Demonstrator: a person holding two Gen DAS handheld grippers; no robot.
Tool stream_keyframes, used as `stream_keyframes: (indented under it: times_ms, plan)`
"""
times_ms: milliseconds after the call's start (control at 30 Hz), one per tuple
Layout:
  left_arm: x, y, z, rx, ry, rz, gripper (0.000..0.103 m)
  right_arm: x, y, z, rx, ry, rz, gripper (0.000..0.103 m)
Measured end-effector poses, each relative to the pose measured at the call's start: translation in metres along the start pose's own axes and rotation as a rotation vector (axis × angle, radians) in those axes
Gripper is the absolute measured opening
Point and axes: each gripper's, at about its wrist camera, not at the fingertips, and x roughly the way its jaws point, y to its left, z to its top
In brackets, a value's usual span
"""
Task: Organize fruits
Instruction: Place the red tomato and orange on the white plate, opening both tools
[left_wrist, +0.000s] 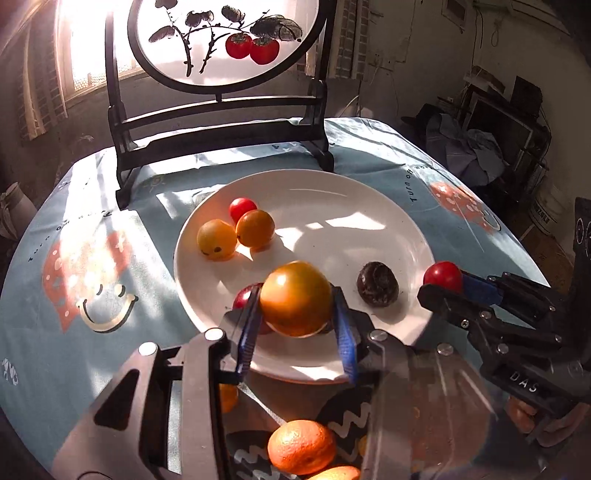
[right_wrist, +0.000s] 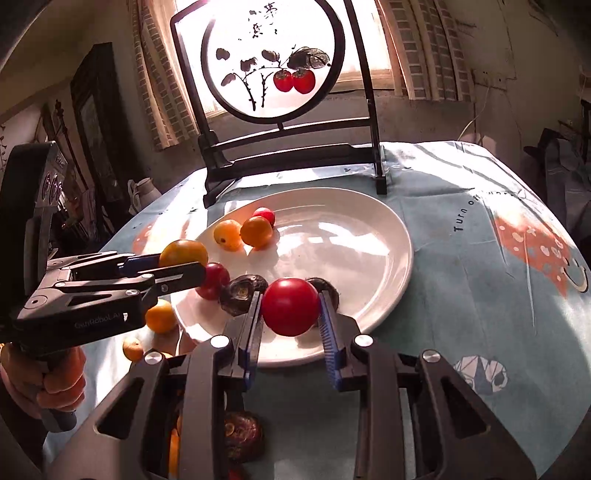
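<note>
My left gripper (left_wrist: 296, 293) is shut on a large orange-yellow tomato (left_wrist: 291, 306), held just above the near side of a white plate (left_wrist: 332, 236). My right gripper (right_wrist: 291, 297) is shut on a round red tomato (right_wrist: 291, 314) over the plate's (right_wrist: 351, 251) near rim. Each wrist view shows the other gripper too: the right gripper (left_wrist: 443, 282) with its red tomato (left_wrist: 442, 275), and the left gripper (right_wrist: 183, 264) with its yellow tomato (right_wrist: 183, 252). On the plate lie a small red tomato (left_wrist: 242, 207), two orange-yellow ones (left_wrist: 255, 228) and a dark wrinkled fruit (left_wrist: 377, 283).
A black-framed round screen painted with red fruit (left_wrist: 221, 44) stands at the table's far edge behind the plate. An orange citrus fruit (left_wrist: 302, 446) sits in a dark patterned dish under the left gripper. Small oranges (right_wrist: 160, 315) lie on the blue cloth left of the plate.
</note>
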Motion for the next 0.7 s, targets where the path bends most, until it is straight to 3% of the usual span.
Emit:
stream_keyframes:
  times_ms: [200,233,333,500,700]
  plan:
    - [0.035,-0.004,0.020,0.011,0.058,0.013,0.039,0.030,-0.009,0.009,-0.012,0.026,-0.001,0.032]
    - [0.035,-0.005,0.020,0.014,0.060,0.021,0.046,0.031,-0.009,0.008,-0.016,0.036,0.008,0.035]
    - [0.014,-0.004,0.018,0.012,0.000,0.041,0.076,0.023,-0.006,0.008,-0.012,0.041,0.025,0.037]
    - [-0.035,0.005,0.000,-0.012,-0.056,0.080,0.086,-0.001,0.005,0.006,-0.012,0.021,0.069,0.040]
    - [-0.080,0.017,-0.054,-0.078,-0.074,0.094,0.092,-0.020,0.022,-0.022,-0.041,0.065,0.089,0.040]
